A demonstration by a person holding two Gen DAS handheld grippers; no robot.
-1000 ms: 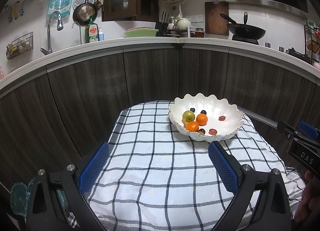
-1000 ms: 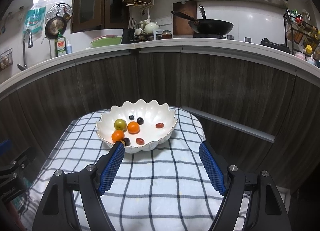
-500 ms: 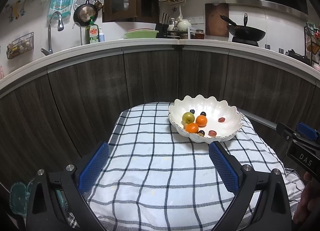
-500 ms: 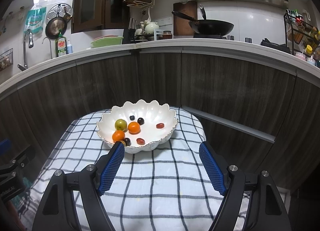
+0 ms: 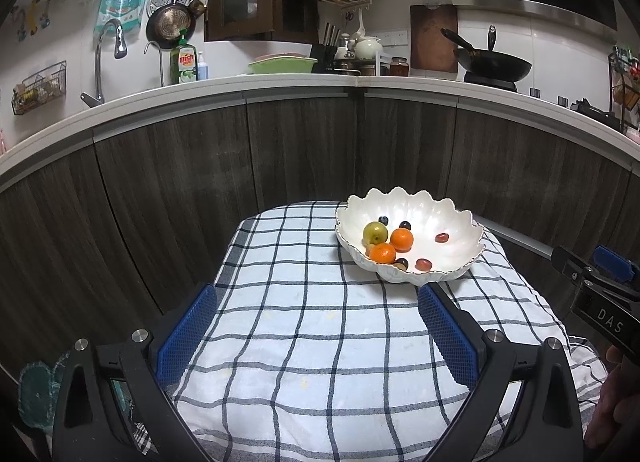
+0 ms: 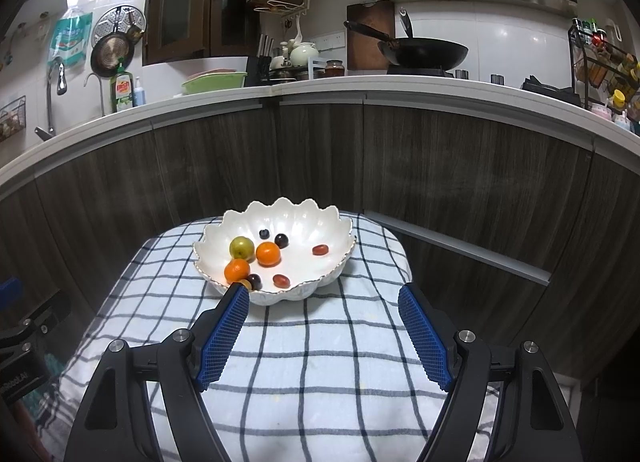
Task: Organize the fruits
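**Fruits all in the bowl, both claws open and empty**

Fruits sit inside the white scalloped bowl; nothing lies loose on the cloth.

Right claw: jaws spread wide, nothing between the blue pads; it hangs over the checked cloth, tilted down toward the bowl; left pad tip lines up with the bowl's near rim in the right wrist view, contact can't be judged.

Left claw: jaws also wide apart, empty; over the cloth, bowl ahead and to its right, clearly apart from the pads.

Bowl contents, right wrist view: green-yellow fruit at left; two oranges, one central, one nearer the front rim, each touching or just beside the green one; two dark berries toward the back; one dark berry at the front rim; two small red oblong fruits, one at front, one at right, apart from the rest.

Bowl rests on the cloth-covered tabletop, toward its far end; dark wood cabinet fronts curve behind; wok on the counter above.
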